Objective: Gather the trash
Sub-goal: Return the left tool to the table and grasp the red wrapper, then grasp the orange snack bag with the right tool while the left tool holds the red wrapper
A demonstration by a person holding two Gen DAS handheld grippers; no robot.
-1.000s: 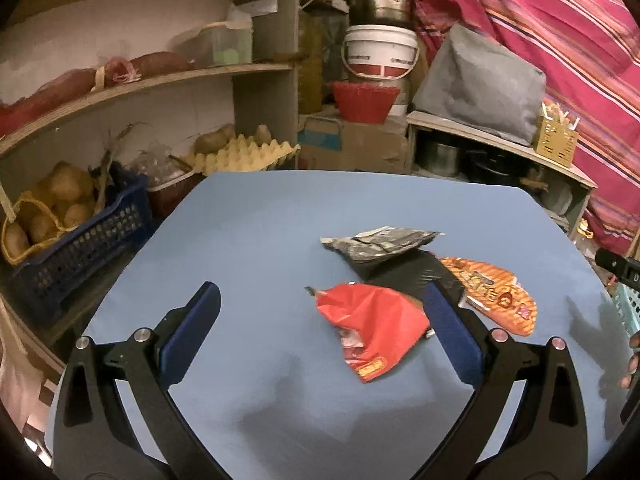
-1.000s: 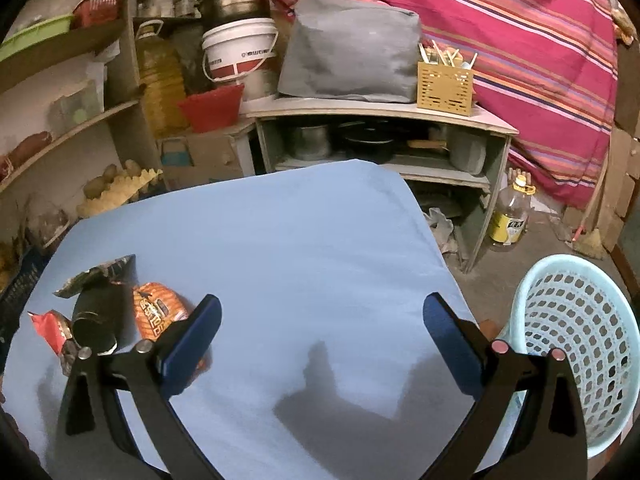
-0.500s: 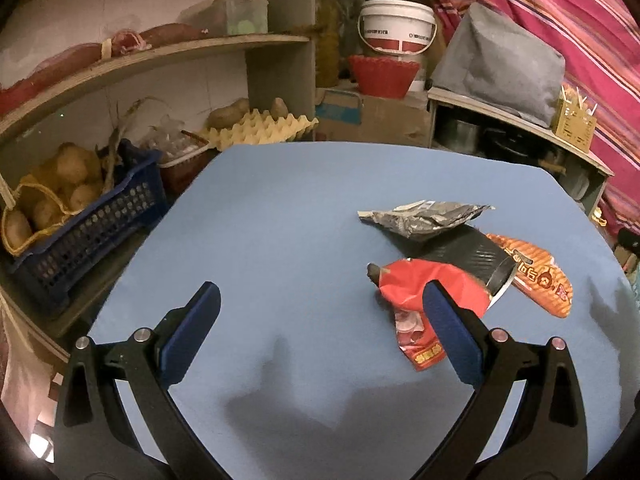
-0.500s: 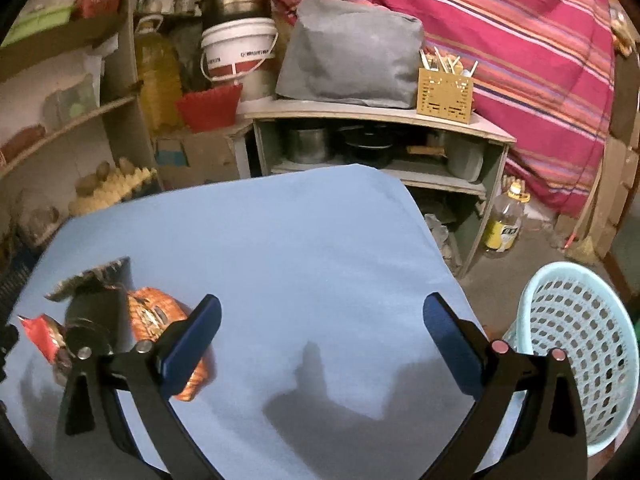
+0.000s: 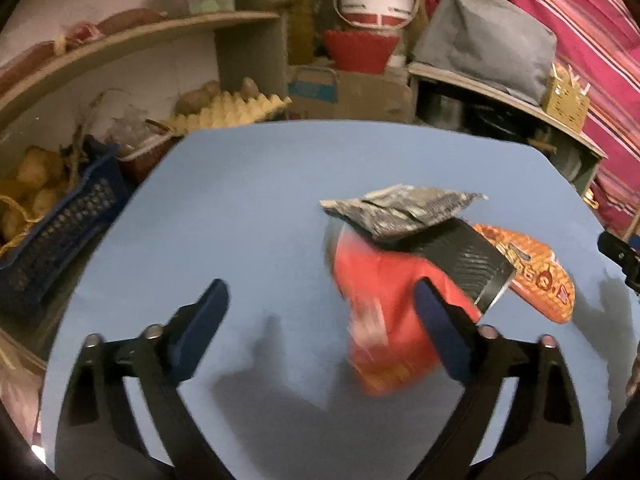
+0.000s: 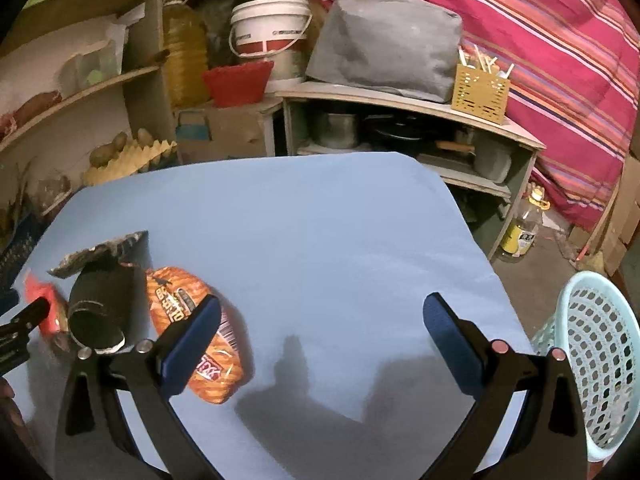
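Cluttered shelves ring the blue table (image 5: 248, 184), where the trash sits in one heap — a red wrapper (image 5: 380, 292), a black tube (image 5: 468, 256) lying across it, a silver wrapper (image 5: 404, 210) on top and an orange wrapper (image 5: 532, 276) alongside. Your left gripper (image 5: 320, 304) is closing, its right finger over the red wrapper, nothing pinched. Your right gripper (image 6: 320, 320) gapes wide and empty — the basket (image 6: 596, 368) stands beside the table.

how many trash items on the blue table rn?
4, clustered together: silver wrapper at the far end, black tube under it, red wrapper nearest the left hand-held gripper, orange wrapper beside the tube. More may hide underneath.
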